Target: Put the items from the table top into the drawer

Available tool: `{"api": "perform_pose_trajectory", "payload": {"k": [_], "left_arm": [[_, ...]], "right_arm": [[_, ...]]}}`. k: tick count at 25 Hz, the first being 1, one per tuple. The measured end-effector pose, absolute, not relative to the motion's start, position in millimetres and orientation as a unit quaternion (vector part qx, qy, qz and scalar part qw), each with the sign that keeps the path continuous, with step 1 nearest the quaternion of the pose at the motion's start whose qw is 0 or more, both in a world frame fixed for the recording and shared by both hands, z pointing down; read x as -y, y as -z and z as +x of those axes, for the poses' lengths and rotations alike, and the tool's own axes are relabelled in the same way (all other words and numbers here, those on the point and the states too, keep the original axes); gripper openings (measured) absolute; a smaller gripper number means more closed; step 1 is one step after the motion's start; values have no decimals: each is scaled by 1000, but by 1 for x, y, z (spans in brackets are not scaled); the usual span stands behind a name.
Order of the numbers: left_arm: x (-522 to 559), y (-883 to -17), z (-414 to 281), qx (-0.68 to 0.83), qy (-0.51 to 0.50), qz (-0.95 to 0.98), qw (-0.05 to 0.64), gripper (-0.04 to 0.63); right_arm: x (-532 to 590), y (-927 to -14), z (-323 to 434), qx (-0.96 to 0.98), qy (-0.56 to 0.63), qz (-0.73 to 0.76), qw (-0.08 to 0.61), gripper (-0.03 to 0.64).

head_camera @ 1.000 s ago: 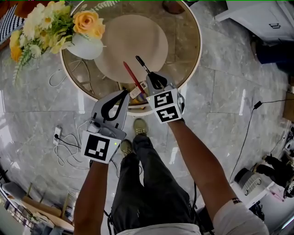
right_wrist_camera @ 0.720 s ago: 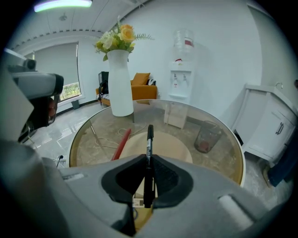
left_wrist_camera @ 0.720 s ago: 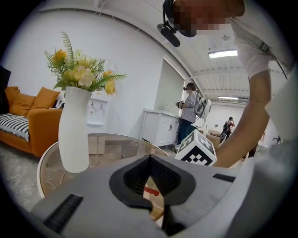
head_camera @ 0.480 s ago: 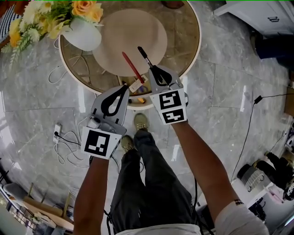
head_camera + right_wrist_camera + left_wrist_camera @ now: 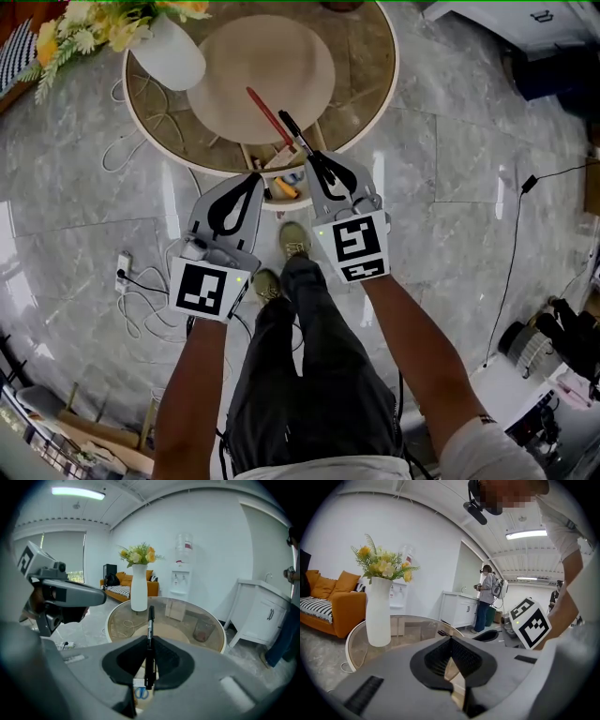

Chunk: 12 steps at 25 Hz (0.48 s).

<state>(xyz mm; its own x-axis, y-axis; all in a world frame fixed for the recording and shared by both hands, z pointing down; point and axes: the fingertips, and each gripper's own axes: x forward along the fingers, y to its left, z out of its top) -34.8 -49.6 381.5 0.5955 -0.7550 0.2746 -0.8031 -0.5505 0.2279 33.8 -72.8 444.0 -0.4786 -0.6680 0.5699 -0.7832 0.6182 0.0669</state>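
A black pen (image 5: 292, 132) sticks out ahead of my right gripper (image 5: 315, 157), which is shut on it above the table's near edge. In the right gripper view the pen (image 5: 150, 634) stands upright between the pads. Straight below it is the open wooden drawer (image 5: 251, 161), with blue scissors (image 5: 139, 693) and an orange item (image 5: 285, 190) inside. A red pen (image 5: 266, 112) lies on the beige round mat (image 5: 244, 66). My left gripper (image 5: 249, 180) is shut and empty, just left of the drawer.
The round glass table (image 5: 370, 103) carries a white vase (image 5: 171, 58) with yellow flowers at its left. Cables and a power strip (image 5: 127, 277) lie on the marble floor. White cabinets (image 5: 265, 616) stand to the right, with a person (image 5: 486, 597) beside them.
My right gripper has pulled back from the mat towards the table's near edge and risen, carrying the black pen. The left gripper has shifted slightly forward beside the drawer.
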Motion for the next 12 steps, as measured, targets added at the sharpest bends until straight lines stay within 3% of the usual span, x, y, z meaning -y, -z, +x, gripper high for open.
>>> {"api": "perform_pose_trajectory", "payload": {"k": [12], "left_arm": [[-18, -384, -35, 419, -67, 891, 163, 0]], "right_arm": [[-29, -442, 30, 842, -113, 445, 282, 38]]}}
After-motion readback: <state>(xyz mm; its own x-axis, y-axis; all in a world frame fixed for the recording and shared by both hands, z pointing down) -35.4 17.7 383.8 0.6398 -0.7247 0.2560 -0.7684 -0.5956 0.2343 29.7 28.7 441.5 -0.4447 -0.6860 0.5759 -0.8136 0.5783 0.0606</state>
